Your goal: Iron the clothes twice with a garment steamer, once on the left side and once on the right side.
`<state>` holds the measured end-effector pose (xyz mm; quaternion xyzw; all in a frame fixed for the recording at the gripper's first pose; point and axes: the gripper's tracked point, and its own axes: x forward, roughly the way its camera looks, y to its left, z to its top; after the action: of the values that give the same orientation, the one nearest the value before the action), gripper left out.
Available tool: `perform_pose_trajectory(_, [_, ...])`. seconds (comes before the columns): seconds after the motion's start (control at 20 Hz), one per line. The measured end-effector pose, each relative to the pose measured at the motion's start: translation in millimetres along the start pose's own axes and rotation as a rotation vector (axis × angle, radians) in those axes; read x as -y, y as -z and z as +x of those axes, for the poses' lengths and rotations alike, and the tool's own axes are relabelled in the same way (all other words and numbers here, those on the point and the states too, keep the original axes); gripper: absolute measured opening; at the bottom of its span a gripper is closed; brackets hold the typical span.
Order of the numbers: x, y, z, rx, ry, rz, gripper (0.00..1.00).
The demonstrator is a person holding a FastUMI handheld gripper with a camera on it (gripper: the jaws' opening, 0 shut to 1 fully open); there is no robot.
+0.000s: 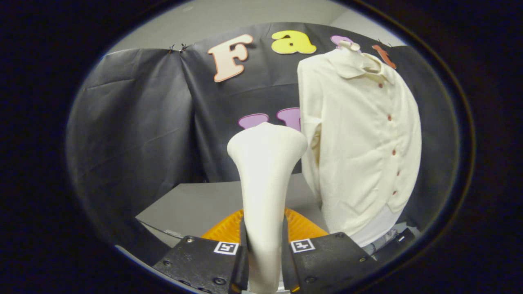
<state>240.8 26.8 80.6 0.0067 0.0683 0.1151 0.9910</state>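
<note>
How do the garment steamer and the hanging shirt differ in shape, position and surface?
The garment steamer stands narrow with a flared head; the shirt hangs broad and flat. The steamer is clamped between the tongs, while the shirt hangs untouched beyond them, to the steamer's right. The steamer looks smooth and hard; the shirt is soft cloth with a row of dark buttons. Both are cream-white.

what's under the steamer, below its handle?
An orange ribbed dish on the grey table shows on both sides of the steamer, which the gripper clamps. The dish's middle is covered by the handle and fingers.
</note>
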Motion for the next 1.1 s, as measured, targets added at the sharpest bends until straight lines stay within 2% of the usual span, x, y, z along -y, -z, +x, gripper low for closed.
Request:
perform_pose_trajectory(0.2, [42.1,-36.9,-28.1,0.034,0.034,-0.022,0.32])
perform_pose_trajectory(0.45, [94.4,-83.5,-37.1,0.07,0.087,-0.038,0.32])
perform_pose_trajectory(0.65, [136.0,-117.1,-22.2,0.09,0.162,-0.015,0.32])
perform_pose_trajectory(1.0, [169.0,-138.0,34.8,0.028,0.19,-0.04,0.34])
perform_pose_trajectory(1.1, [169.2,-135.1,50.1,0.017,0.167,-0.069,0.34])
